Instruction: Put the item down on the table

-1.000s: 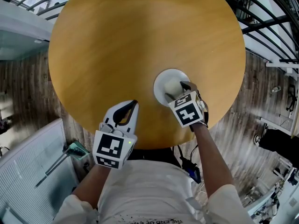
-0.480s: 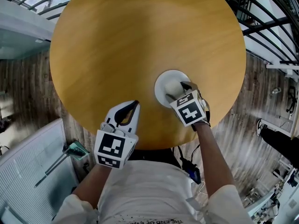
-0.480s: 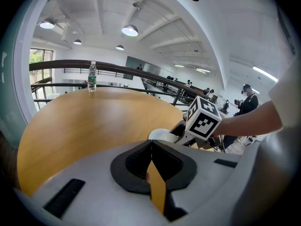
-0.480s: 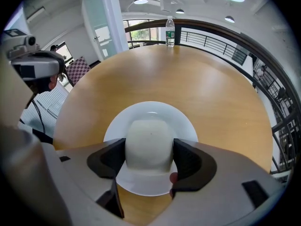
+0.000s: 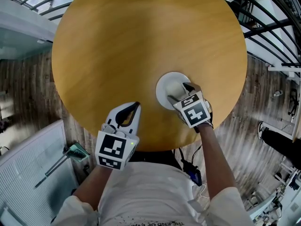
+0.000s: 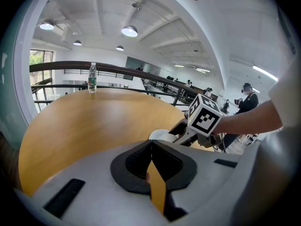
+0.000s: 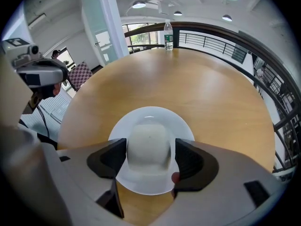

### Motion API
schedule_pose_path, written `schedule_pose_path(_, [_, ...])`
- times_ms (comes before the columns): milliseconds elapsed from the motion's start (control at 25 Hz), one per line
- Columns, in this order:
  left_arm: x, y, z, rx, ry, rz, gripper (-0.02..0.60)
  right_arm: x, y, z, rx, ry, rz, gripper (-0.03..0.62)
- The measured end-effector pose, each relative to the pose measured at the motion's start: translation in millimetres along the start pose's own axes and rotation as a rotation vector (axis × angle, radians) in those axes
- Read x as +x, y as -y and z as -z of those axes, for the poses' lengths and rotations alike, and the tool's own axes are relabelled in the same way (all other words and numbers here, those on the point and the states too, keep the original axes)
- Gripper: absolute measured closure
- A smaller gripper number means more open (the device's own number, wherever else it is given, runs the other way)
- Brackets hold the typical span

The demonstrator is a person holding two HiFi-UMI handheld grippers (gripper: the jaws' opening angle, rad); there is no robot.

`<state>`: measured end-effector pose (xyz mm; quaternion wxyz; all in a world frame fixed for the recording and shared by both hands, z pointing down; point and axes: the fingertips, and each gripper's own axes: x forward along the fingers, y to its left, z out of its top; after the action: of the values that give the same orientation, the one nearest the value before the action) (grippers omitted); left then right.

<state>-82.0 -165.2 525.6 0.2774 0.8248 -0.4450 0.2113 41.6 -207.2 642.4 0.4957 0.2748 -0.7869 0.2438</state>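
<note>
Right gripper (forearm reaching forward) has jaws clamping the white item.

Left gripper fingers pressed together; right gripper fingers apart, clamping.

Water bottle upright by dark railing; ceiling lamp lit.

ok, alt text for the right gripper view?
The right gripper holds a pale rounded item between its jaws, over a white plate on a round wooden table. A water bottle stands at the table's far edge.
</note>
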Motion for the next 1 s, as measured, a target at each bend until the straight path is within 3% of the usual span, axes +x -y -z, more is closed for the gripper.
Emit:
schedule_pose_path(720, [-26,16,-10,0.065,0.04,0.0,0.558,-57,-31,-22,0.015,0.167,0.016,0.298])
schedule_pose_path(880, [-32,27,-12,0.086,0.049,0.006,0.558,-77,-33,-20,0.008,0.202,0.074,0.443])
schedule_pose_path(1000, [-35,39,-14,0.108,0.054,0.012,0.558,-87,-33,-9,0.004,0.214,0.106,0.514])
